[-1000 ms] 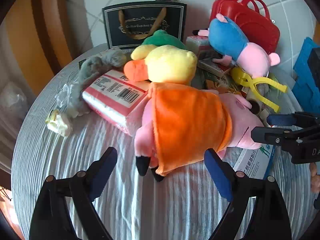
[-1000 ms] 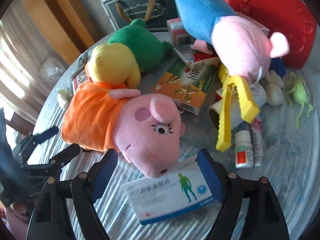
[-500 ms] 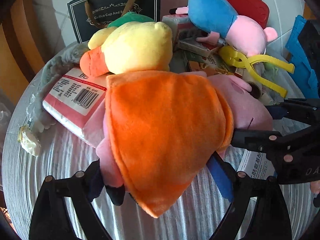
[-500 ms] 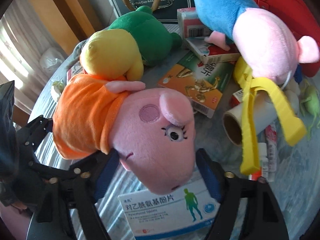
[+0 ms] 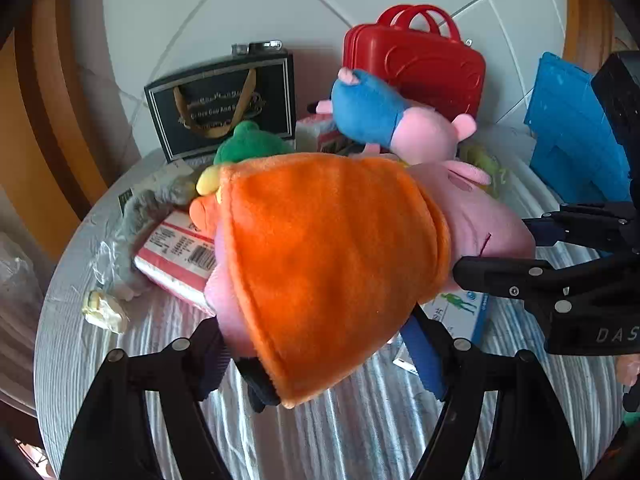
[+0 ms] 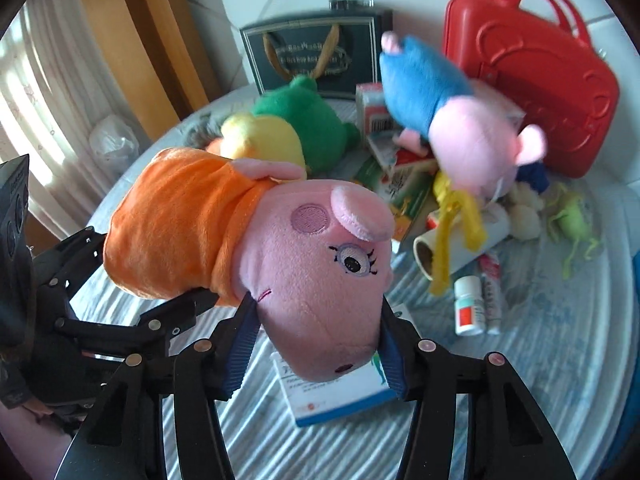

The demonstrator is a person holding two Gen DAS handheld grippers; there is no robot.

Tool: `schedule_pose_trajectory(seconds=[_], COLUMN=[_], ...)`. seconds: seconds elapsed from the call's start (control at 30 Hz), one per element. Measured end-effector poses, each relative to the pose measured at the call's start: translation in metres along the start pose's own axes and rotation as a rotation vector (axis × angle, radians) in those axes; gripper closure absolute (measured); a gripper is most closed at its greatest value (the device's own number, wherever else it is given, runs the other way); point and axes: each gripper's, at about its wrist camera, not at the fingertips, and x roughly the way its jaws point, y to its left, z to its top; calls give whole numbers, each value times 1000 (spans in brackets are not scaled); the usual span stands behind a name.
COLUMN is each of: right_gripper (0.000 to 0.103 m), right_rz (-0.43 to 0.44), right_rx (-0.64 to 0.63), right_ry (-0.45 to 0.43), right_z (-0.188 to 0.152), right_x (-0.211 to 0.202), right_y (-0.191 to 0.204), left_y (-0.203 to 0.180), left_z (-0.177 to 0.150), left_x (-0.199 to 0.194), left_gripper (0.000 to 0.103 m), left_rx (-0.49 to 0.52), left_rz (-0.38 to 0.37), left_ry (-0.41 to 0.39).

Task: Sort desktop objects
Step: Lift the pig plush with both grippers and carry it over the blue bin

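- While the left view looks along its own fingers, the left gripper [image 5: 316,356] has its jaws closing on the orange-dressed body of the pig plush [image 5: 332,264]; the pads press the lower body from both sides, so I read it as gripped.
- Across that view the plush's head end reaches toward the right gripper [image 5: 496,248], which comes in from the right edge.
- Behind the plush, the table [image 5: 360,432] is crowded: a blue plush [image 5: 384,112], a red case [image 5: 424,68], a black bag [image 5: 224,108], a green toy [image 5: 248,144] and a red-and-white pack [image 5: 176,248] lie unsorted.
- From the right view, the right gripper [image 6: 316,344] has its jaws closing on the pig plush's [image 6: 320,272] snout, pads against both cheeks, so it grips the head.
- Under the snout a white medicine box [image 6: 340,396] shows on the cloth with a gap above it, so the plush looks lifted clear of the table.
- Further back lie a yellow clip [image 6: 452,224], a paper roll [image 6: 460,248], a small bottle [image 6: 468,308], a tube [image 6: 492,292] and a light-green toy [image 6: 572,220].
- Judged from this, sorting is at an early stage: one plush is in hand and not yet placed, and nearly all else waits. No sorted group is visible, and where the plush should go cannot be told.
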Motion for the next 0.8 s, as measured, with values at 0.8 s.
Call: schedule_pose_trajectory(seconds=[0.8], right_gripper=[49], right_rz=[-323], right_rx=[78], right_ry=[-457], right_z=[-52], right_x=[-351], right_y=[-67], left_y=[-241], left_z=[100], left_x=[-258], left_gripper=[26], left_rx=[227], left_rz=[-171], left_ry=[-453])
